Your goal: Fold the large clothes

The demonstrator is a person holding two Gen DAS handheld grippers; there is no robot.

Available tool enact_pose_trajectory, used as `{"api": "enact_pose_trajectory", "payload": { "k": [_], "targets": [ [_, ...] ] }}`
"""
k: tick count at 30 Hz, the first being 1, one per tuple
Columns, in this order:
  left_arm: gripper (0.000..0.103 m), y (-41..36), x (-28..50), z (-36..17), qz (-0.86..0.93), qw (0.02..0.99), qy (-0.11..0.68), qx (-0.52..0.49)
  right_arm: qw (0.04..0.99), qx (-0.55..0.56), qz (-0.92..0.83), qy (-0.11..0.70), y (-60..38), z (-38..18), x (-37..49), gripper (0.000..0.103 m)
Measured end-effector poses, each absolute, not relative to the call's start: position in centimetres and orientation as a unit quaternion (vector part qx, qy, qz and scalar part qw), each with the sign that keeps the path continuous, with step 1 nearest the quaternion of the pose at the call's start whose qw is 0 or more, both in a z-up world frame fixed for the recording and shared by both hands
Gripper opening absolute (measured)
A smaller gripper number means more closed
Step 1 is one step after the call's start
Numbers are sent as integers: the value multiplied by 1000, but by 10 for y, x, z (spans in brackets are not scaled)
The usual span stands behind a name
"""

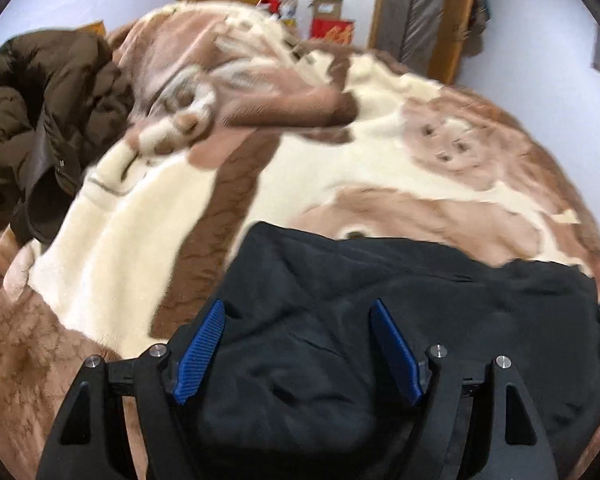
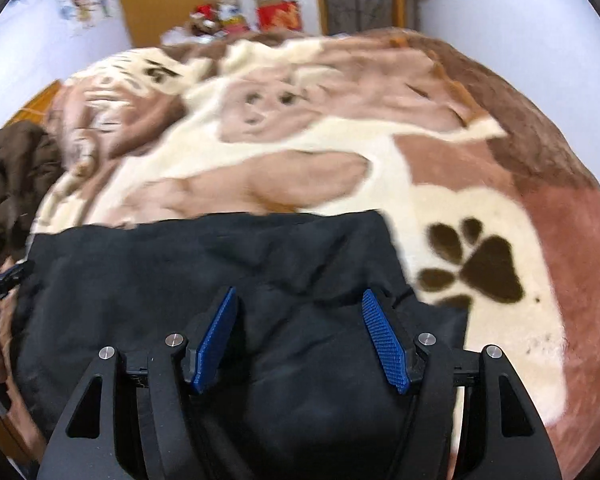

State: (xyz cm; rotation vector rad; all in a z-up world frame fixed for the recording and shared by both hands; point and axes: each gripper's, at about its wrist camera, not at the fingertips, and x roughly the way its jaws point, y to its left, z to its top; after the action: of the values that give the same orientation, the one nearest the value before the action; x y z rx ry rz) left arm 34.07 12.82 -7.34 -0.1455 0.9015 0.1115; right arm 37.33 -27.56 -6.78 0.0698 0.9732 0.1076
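I am hovering the left gripper [image 1: 298,346] and right gripper [image 2: 298,338], both spread wide and holding nothing, over the dark padded garment [image 1: 400,320] lying at the near edge of the plush brown-and-cream paw-print blanket [image 2: 480,208]. The fold is, I judge, only beginning. Next, each needs to pinch a near corner.

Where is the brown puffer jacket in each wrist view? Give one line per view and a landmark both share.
Left wrist view: the brown puffer jacket lies crumpled at the left edge, upper half, on the blanket.
Right wrist view: only part of the brown puffer jacket shows, at the far left edge, mid-height.
Shared landmark: the red box by the far wall, at top centre in both views.
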Motion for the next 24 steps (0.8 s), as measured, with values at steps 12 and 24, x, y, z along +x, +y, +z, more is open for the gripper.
{"api": "enact_pose_trajectory", "payload": {
  "k": [12,24],
  "targets": [
    [82,140,362,-132,60,888,447,-94,870,26,24,492,-285,-124,400,65],
    [75,115,332,-33,57,913,396,-82,909,37,60,412,-270,-26,362,65]
  ]
}}
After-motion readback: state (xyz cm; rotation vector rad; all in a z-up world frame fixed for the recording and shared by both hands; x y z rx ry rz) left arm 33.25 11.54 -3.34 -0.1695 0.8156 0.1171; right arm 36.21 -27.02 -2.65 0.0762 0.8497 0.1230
